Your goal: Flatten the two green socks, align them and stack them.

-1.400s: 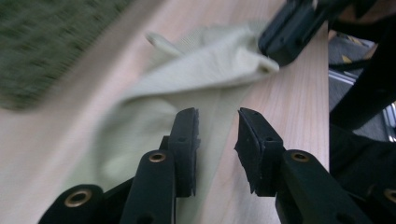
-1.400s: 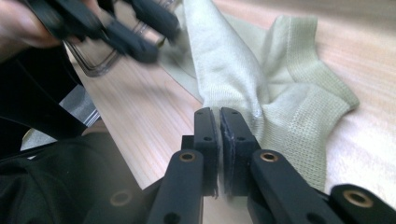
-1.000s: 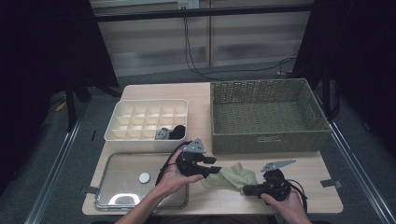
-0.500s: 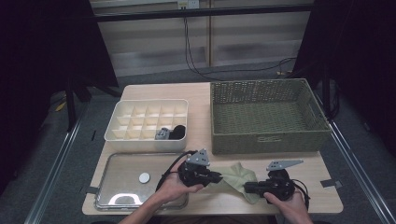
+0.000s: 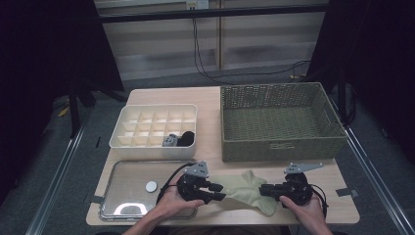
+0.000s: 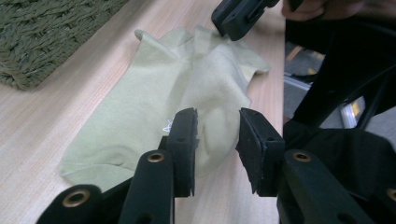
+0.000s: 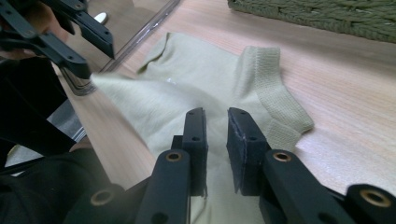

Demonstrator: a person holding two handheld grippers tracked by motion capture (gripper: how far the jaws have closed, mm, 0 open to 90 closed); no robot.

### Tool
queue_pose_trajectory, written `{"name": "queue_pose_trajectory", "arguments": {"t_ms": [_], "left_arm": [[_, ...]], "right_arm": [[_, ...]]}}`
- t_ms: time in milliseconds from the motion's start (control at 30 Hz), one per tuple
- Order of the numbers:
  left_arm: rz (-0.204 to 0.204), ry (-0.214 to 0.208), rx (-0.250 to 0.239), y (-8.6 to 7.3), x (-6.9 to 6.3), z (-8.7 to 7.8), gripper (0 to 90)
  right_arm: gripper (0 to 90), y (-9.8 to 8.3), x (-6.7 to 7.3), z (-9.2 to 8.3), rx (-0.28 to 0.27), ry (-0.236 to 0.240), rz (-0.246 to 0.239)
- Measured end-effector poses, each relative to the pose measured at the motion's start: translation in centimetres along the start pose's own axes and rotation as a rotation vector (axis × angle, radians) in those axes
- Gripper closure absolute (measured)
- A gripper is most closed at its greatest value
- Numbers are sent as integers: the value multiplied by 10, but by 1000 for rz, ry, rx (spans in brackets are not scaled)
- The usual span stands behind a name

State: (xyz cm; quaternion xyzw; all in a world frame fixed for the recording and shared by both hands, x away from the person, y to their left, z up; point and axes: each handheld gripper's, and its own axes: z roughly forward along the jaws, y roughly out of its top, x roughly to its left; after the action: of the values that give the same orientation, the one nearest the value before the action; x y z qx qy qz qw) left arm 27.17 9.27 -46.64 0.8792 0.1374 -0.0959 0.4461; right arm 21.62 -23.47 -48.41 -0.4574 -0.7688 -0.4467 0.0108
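Observation:
A pair of pale green socks lies flat near the table's front edge, between my two grippers. My left gripper is at their left end. In the left gripper view its jaws have just been opening and stand apart over the toe end, the cloth under the gap. My right gripper is at the right end. Its jaws have opened a little, leaving a narrow gap above the sock near the ribbed cuff. Neither pair of pads presses the cloth.
A green wicker basket stands at the back right, close behind the socks. A white compartment box at the back left holds a grey item and a black one. A shiny tray with a white disc sits front left.
My left gripper has come toward the table's front edge, down onto the socks' left end, and its jaws now stand apart. The socks lie more stretched out. The right hand has hardly moved.

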Motion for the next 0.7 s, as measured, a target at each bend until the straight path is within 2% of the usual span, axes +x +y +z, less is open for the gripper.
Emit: {"name": "queue_pose_trajectory", "arguments": {"t_ms": [100, 133, 200, 300, 333, 433, 533, 633, 700], "left_arm": [[-8, 20, 4, -1, 1, 0, 657], [-24, 43, 22, -3, 3, 2, 659], [-36, 55, 34, -7, 3, 6, 660], [-32, 46, 45, -10, 1, 11, 659], [-28, 38, 65, -11, -1, 13, 657], [-37, 51, 58, -13, -3, 15, 631], [-30, 60, 91, -15, -3, 17, 615], [-22, 57, 90, -15, -1, 20, 607], [-22, 62, 88, -15, -2, 21, 610]], "right_arm": [[782, 0, 0, 1, 5, -4, 1], [782, -1, 0, 1, 5, -8, -1], [779, -1, 0, 0, 3, -9, 0], [779, -3, -1, -1, 4, -13, -1], [773, -4, -3, -1, 7, -23, -3], [765, -5, -4, -2, 8, -37, -6], [736, -5, -10, -7, -6, -75, -7], [714, -6, -14, -9, 6, -111, 6], [706, -6, -15, -9, 7, -118, 8]]}}
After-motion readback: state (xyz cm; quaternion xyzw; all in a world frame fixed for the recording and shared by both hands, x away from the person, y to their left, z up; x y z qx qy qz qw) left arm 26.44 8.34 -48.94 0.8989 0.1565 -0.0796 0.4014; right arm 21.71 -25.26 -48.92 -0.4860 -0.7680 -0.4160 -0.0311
